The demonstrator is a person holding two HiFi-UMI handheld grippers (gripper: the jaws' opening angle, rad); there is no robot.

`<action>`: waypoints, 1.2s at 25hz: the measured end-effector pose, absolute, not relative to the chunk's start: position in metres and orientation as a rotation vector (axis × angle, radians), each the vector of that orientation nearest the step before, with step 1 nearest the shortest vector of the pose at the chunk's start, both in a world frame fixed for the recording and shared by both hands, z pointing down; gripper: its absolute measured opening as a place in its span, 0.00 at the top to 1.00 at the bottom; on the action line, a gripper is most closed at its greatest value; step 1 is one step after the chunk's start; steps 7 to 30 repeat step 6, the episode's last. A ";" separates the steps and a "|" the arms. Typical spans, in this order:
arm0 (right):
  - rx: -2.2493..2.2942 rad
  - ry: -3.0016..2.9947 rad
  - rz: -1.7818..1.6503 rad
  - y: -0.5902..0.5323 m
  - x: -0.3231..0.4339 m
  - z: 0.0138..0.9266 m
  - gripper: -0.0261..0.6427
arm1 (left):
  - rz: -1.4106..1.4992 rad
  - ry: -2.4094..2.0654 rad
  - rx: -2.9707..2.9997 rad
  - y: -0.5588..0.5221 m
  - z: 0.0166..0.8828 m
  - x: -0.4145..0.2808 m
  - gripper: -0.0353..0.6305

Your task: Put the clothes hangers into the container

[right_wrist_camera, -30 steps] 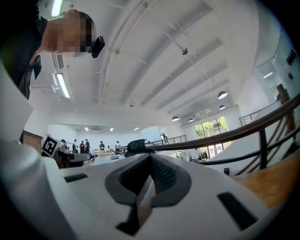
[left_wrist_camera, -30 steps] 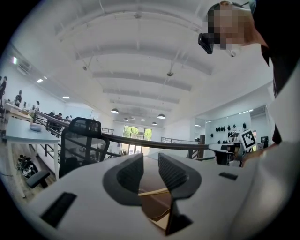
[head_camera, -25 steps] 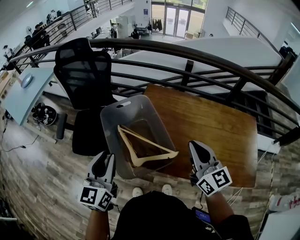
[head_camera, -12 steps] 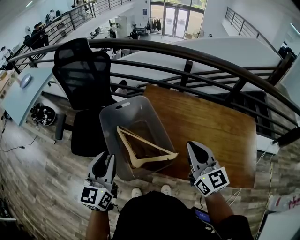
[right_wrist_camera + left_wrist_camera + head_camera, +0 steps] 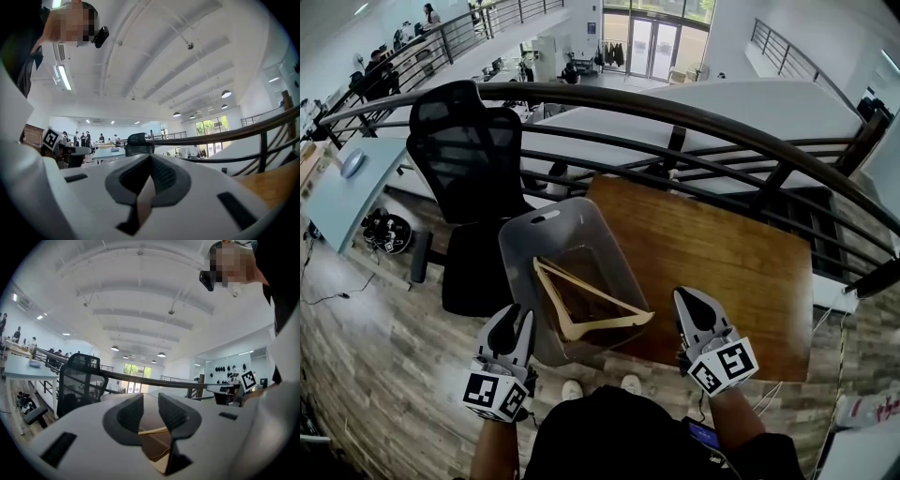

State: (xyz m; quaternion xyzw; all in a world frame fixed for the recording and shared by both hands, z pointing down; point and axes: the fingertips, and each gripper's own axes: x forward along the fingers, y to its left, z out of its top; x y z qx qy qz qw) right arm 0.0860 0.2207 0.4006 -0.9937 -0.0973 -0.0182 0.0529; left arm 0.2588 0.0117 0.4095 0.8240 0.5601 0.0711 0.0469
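Observation:
Pale wooden hangers [image 5: 586, 305] lie inside a clear plastic container [image 5: 546, 225] at the left end of the wooden table [image 5: 722, 253]. My left gripper [image 5: 514, 321] hovers just off the container's near left corner, its jaws slightly apart with nothing between them. In the left gripper view [image 5: 151, 401] a hanger bar [image 5: 153, 431] shows through that gap, farther off. My right gripper [image 5: 690, 300] is over the table's near edge, to the right of the container, with its jaws shut and empty. In the right gripper view [image 5: 150, 165] the pads meet at the tips.
A black mesh office chair [image 5: 459, 141] stands beyond the container to the left. A dark curved railing [image 5: 694, 117] runs behind the table. The container overhangs the table's left edge above the wood-plank floor [image 5: 384, 356].

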 end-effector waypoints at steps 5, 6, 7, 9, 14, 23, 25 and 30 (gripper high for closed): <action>-3.021 -0.280 -0.065 0.220 0.086 0.402 0.97 | 0.225 1.714 2.514 0.013 0.409 0.257 0.79; -3.021 -0.277 -0.066 0.220 0.086 0.402 0.97 | 0.226 1.715 2.515 0.013 0.409 0.257 0.79; -3.021 -0.277 -0.066 0.220 0.086 0.402 0.97 | 0.226 1.715 2.515 0.013 0.409 0.257 0.79; -3.021 -0.277 -0.066 0.220 0.086 0.402 0.97 | 0.226 1.715 2.515 0.013 0.409 0.257 0.79; -3.021 -0.277 -0.066 0.220 0.086 0.402 0.97 | 0.226 1.715 2.515 0.013 0.409 0.257 0.79; -3.021 -0.277 -0.066 0.220 0.086 0.402 0.97 | 0.226 1.715 2.515 0.013 0.409 0.257 0.79; -3.021 -0.277 -0.066 0.220 0.086 0.402 0.97 | 0.226 1.715 2.515 0.013 0.409 0.257 0.79; -3.021 -0.277 -0.066 0.220 0.086 0.402 0.97 | 0.226 1.715 2.515 0.013 0.409 0.257 0.79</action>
